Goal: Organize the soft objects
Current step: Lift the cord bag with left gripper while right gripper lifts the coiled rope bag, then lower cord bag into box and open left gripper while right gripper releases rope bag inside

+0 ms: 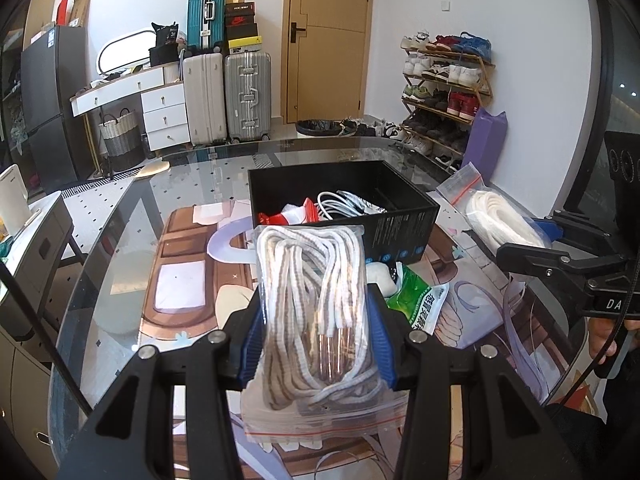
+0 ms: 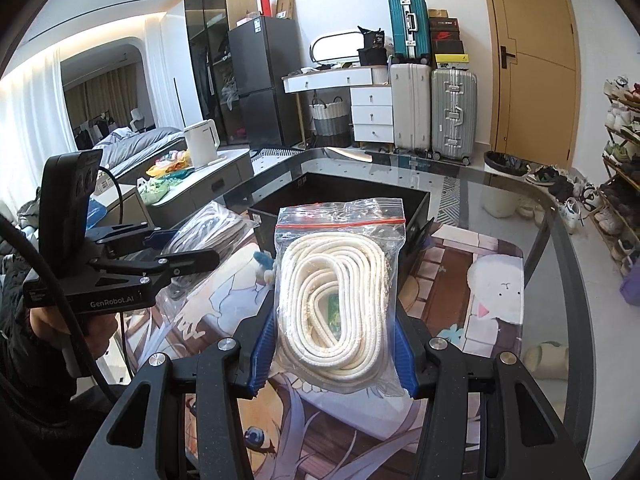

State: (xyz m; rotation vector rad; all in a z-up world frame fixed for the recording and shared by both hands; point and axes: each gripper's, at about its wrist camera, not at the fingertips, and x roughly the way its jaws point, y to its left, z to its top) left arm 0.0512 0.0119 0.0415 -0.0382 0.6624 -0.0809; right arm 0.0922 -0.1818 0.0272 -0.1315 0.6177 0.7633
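Left gripper is clamped on a clear zip bag of striped laces, held above the printed mat on the glass table. Right gripper is clamped on a zip bag of cream rope, also raised off the table. Black box stands beyond both — already holding white cord and red-trimmed packets. A green packet lies on the mat just in front of the box.
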